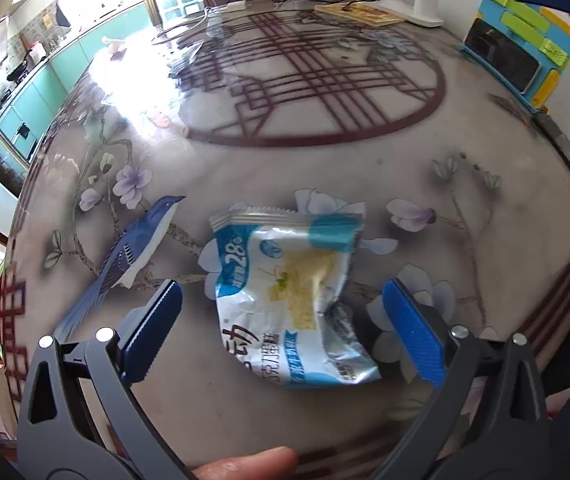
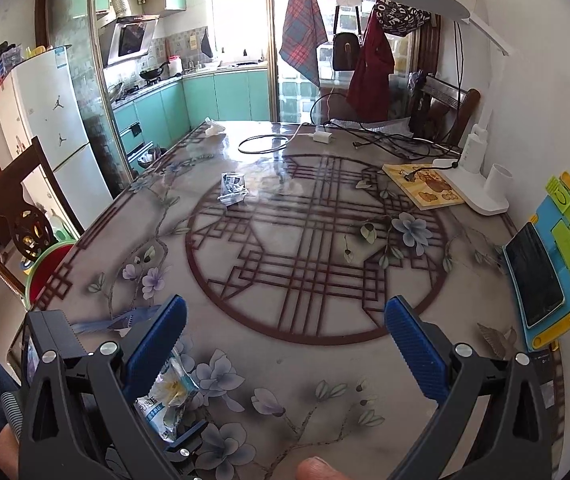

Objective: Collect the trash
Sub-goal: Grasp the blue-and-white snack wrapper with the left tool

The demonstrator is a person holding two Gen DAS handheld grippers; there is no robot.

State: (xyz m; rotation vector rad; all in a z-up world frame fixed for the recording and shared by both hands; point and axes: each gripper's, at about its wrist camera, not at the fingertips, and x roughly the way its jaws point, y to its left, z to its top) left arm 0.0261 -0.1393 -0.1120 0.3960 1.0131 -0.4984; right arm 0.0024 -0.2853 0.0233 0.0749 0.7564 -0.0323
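Note:
A crumpled white and blue snack wrapper (image 1: 289, 304) lies flat on the flower-printed table (image 1: 245, 176). My left gripper (image 1: 283, 292) is open just above it, with one blue finger on each side and neither touching it. In the right wrist view the same wrapper (image 2: 169, 396) shows at the lower left, partly hidden behind a finger. My right gripper (image 2: 285, 304) is open and empty over the table's near middle. A second crumpled wrapper (image 2: 233, 188) and a wad of tissue (image 2: 215, 127) lie farther back on the left.
A phone on a blue stand (image 2: 557, 272) leans against the right wall. A lamp base (image 2: 481, 192), a book (image 2: 425, 186) and cables with a charger (image 2: 323, 136) fill the far right. A red bucket with a green rim (image 2: 45, 268) stands beside the table's left edge.

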